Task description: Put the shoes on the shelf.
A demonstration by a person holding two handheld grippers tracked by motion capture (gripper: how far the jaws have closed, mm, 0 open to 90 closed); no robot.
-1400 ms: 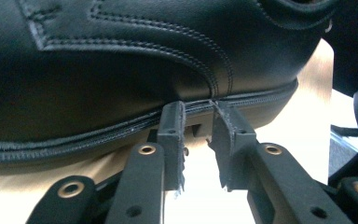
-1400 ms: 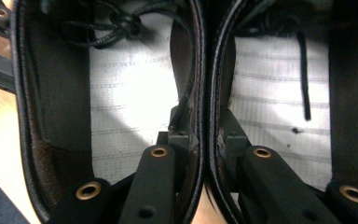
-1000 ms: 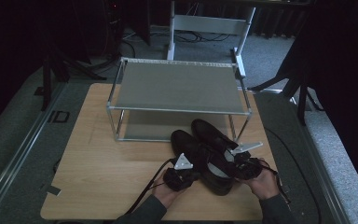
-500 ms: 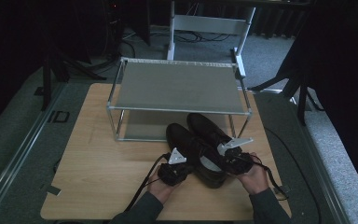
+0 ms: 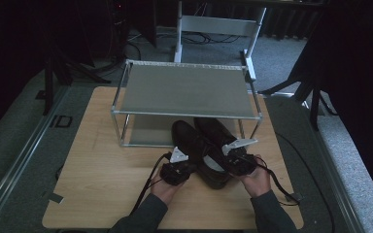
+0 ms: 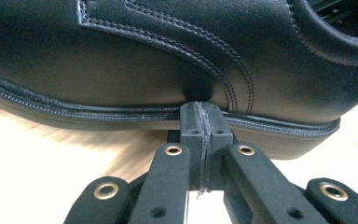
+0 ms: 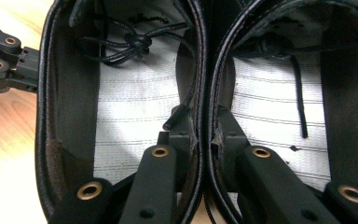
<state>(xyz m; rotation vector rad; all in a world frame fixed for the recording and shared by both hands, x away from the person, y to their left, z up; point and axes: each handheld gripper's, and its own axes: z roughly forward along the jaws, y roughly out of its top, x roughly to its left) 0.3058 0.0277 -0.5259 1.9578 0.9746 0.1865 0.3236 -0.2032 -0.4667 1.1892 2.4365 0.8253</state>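
On the desk (image 5: 102,194), just in front of the metal rack (image 5: 187,90), you've got a pair of black leather shoes (image 5: 201,145) side by side, toes pointing under the rack's top shelf, heels toward you. No brand, label or writing readable on the shoes or rack; the insoles show plain pale ribbed lining, nothing printed that I can make out.

Your left hand (image 5: 167,187) comes in from the bottom edge w/ its hand-held gripper (image 5: 179,167) aimed fwd and slightly right, at the outer side of the left shoe (image 6: 168,60). In the left gripper view the jaws are pressed together w/ nothing between them, tips touching the shoe's side right at the welt seam, above the desk surface.

Your right hand (image 5: 257,177) holds the right hand-held gripper (image 7: 200,135) at the heel end of the pair. In the right gripper view the jaws are clamped on the two adjoining inner walls of the shoes, one jaw inside each shoe opening, pinching both collars together.

Contents: the left shoe's opening holds a loose knotted lace (image 7: 130,44) lying on the insole; the right shoe (image 7: 289,102) has a lace end trailing down inside it. Rack's lower level has the shoe toes just reaching in; top shelf is bare.
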